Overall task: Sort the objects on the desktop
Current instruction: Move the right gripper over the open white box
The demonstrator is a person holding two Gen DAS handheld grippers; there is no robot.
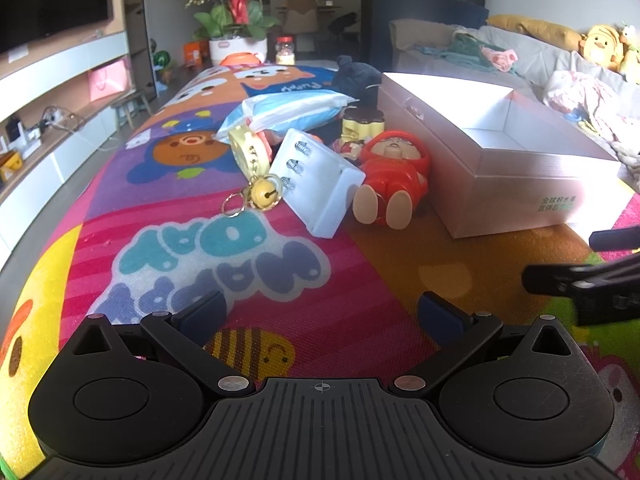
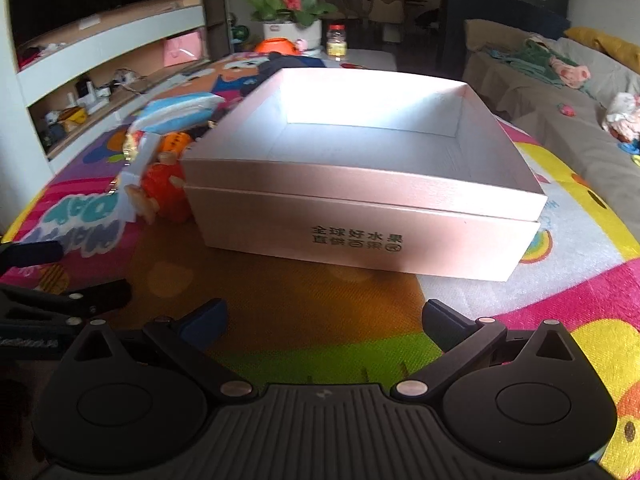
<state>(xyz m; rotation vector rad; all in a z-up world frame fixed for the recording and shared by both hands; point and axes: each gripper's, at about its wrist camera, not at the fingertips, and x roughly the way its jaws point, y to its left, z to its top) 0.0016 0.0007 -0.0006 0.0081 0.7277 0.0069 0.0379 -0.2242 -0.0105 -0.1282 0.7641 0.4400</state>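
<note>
Both the left gripper (image 1: 320, 314) and right gripper (image 2: 323, 316) hang wide apart and empty, toys piled left of the empty box (image 2: 400, 204), and the charger (image 1: 316, 184) leaning on the doll (image 1: 394, 178) could topple if nudged.

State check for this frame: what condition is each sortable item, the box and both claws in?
Box: open, nothing visible inside.
Battery holder: tilted, no batteries.
Red doll: lying on its back.
Bell keychain: on the mat.
Left claw: open, holding nothing.
Right claw: open, holding nothing.
</note>
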